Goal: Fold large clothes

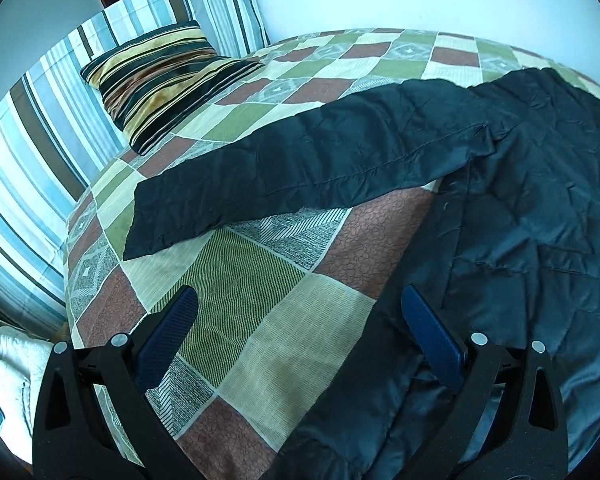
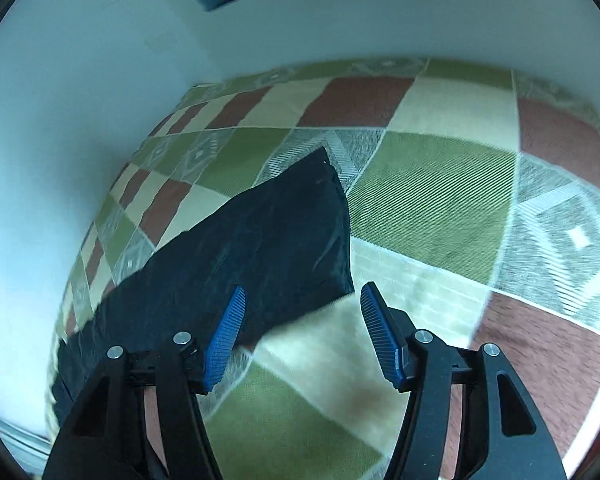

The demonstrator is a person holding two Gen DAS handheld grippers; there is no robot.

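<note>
Dark garment (image 1: 520, 216) spread flat on bed (image 1: 260, 272), over patchwork bedspread. One sleeve (image 1: 284, 176) stretched out from its body toward striped cushion (image 1: 160, 80); other sleeve end (image 2: 268, 248) lies flat farther along bed. Left hand-held gripper (image 1: 300, 308) above garment's side edge, jaws wide apart, nothing between pads. Right hand-held gripper (image 2: 302, 300) just over sleeve cuff corner, jaws parted, not touching fabric. Striped pillows (image 1: 60, 128) against wall behind cushion.
</note>
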